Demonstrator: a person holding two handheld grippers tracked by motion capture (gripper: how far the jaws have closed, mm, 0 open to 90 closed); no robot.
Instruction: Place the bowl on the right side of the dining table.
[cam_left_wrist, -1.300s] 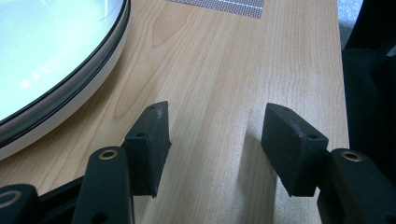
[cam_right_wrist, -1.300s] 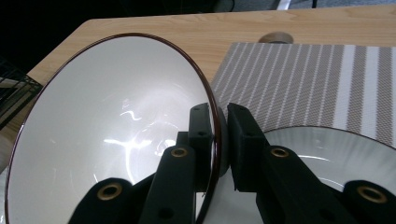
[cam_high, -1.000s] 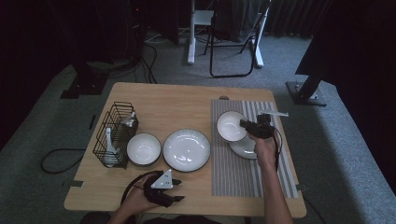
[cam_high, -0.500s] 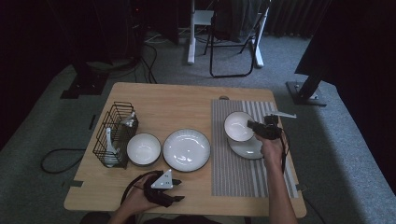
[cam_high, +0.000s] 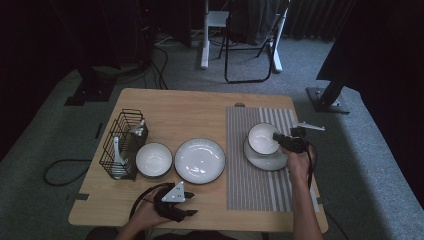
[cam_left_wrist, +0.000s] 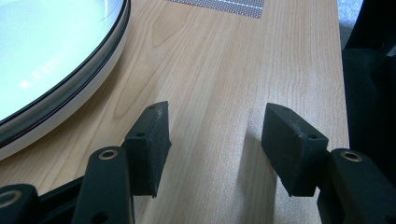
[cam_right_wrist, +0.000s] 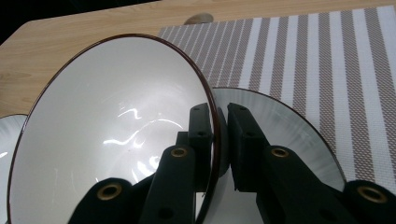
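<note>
r. gripper (cam_right_wrist: 219, 140) pinches bowl (cam_high: 262, 138) rim, bowl tilted over saucer (cam_high: 266, 159) on striped mat (cam_high: 255, 182) — not yet set flat; l. gripper (cam_left_wrist: 212, 140) spread, idle by plate (cam_high: 199, 160).

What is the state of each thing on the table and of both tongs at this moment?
Right tongs: shut on the bowl's rim.
Bowl: held tilted over the small plate.
Small plate: flat on the striped mat.
Left tongs: open, empty, low over the table.
Large plate: flat, empty.
Second bowl: upright, empty.
Wire rack: upright, utensils inside.
</note>
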